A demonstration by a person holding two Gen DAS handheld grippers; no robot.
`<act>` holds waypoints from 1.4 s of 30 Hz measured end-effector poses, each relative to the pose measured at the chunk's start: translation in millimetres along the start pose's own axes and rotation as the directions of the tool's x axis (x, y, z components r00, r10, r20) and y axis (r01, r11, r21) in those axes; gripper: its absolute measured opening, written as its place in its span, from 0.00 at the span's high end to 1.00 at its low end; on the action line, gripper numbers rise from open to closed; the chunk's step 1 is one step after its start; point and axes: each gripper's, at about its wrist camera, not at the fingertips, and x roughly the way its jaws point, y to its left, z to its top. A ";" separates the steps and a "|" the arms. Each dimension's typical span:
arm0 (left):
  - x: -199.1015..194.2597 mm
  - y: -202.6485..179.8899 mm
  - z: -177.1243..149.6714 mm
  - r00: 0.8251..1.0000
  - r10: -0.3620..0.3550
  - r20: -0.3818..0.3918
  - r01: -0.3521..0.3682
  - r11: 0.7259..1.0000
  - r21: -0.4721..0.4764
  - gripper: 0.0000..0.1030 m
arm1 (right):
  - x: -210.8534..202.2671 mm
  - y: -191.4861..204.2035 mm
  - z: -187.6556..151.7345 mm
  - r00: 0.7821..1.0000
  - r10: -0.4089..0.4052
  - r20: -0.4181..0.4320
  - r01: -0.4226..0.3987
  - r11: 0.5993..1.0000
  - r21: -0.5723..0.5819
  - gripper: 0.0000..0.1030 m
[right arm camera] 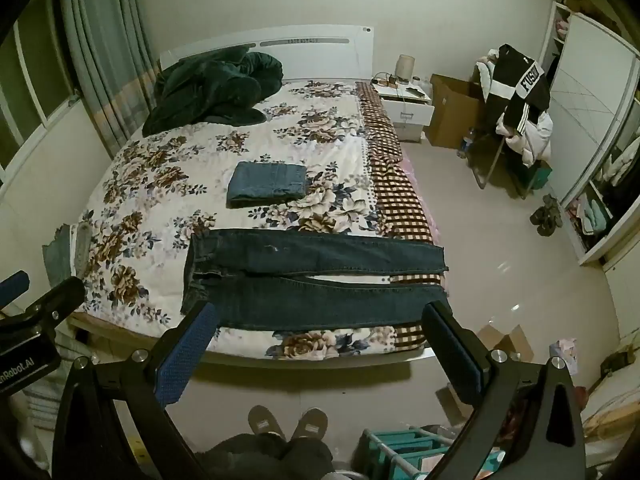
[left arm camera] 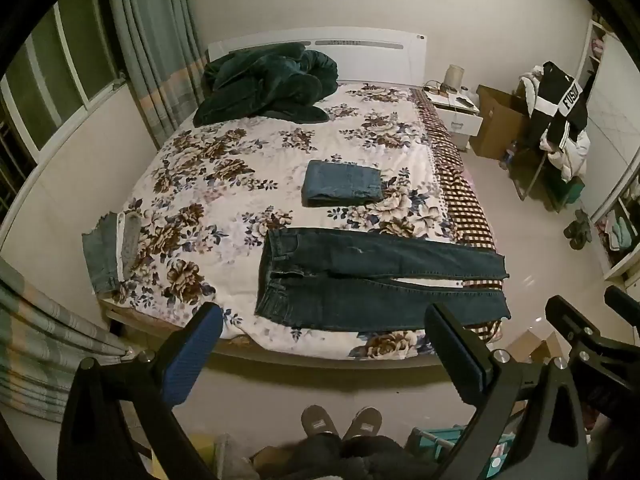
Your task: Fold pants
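Dark blue jeans (left arm camera: 372,280) lie flat and unfolded across the near edge of the floral bed (left arm camera: 224,184), waist to the left, legs to the right; they also show in the right wrist view (right arm camera: 316,276). A folded pair of lighter jeans (left arm camera: 342,187) sits mid-bed, also in the right wrist view (right arm camera: 267,184). My left gripper (left arm camera: 324,324) is open and empty, held above the floor short of the bed. My right gripper (right arm camera: 320,324) is open and empty, likewise short of the bed's edge.
A dark green blanket (left arm camera: 264,84) is heaped by the headboard. More denim and a grey cloth (left arm camera: 112,248) hang at the bed's left edge. A nightstand (left arm camera: 456,112), cardboard boxes (left arm camera: 500,124) and a clothes-laden chair (left arm camera: 560,128) stand right. Slippered feet (left arm camera: 340,424) below.
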 end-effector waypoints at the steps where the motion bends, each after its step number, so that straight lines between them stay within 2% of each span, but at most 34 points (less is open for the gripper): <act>1: 0.3 0.4 0.1 1.000 -0.011 -0.003 0.011 1.000 -0.006 0.00 | -0.3 -0.1 0.1 1.000 0.003 0.005 -0.003 1.000 0.002 0.00; 11: -1.0 -0.4 -0.4 1.000 0.018 0.008 -0.018 1.000 0.009 0.00 | -2.7 0.4 1.2 1.000 0.001 0.004 -0.001 1.000 -0.004 0.00; 42: -18.9 3.6 20.2 1.000 0.018 0.021 -0.018 1.000 0.012 0.00 | -18.4 3.6 3.4 1.000 0.000 0.007 0.000 1.000 -0.013 0.00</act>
